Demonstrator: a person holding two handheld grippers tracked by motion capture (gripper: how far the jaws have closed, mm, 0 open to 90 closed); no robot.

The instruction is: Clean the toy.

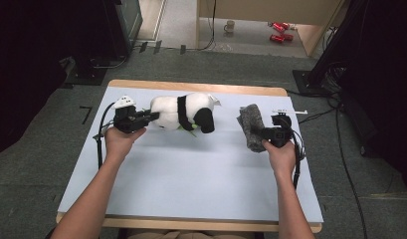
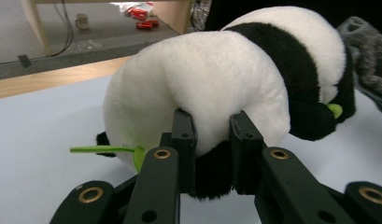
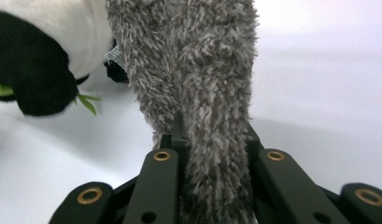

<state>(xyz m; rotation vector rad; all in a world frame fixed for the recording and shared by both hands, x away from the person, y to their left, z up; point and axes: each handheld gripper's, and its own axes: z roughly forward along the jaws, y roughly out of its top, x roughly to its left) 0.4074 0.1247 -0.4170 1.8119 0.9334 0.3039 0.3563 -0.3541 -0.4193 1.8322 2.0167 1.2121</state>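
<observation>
A black-and-white plush panda [image 1: 183, 113] lies on its side at the back middle of the pale blue mat [image 1: 191, 169]. My left gripper [image 1: 152, 117] is shut on its rear end; in the left gripper view the jaws pinch white and black plush [image 2: 212, 93], and my left gripper [image 2: 212, 140] presses in from both sides. A grey furry cloth [image 1: 251, 127] stands at the right, with my right gripper [image 1: 260, 133] shut on its lower part. In the right gripper view the grey fur [image 3: 198, 70] runs down between the jaws of my right gripper [image 3: 212, 144].
The mat covers a wooden table [image 1: 201, 88]. A thin white stick [image 1: 290, 111] lies at the back right of the mat. On the floor beyond are a mug [image 1: 230, 26], red cans [image 1: 279, 31] and cables [image 1: 340, 129].
</observation>
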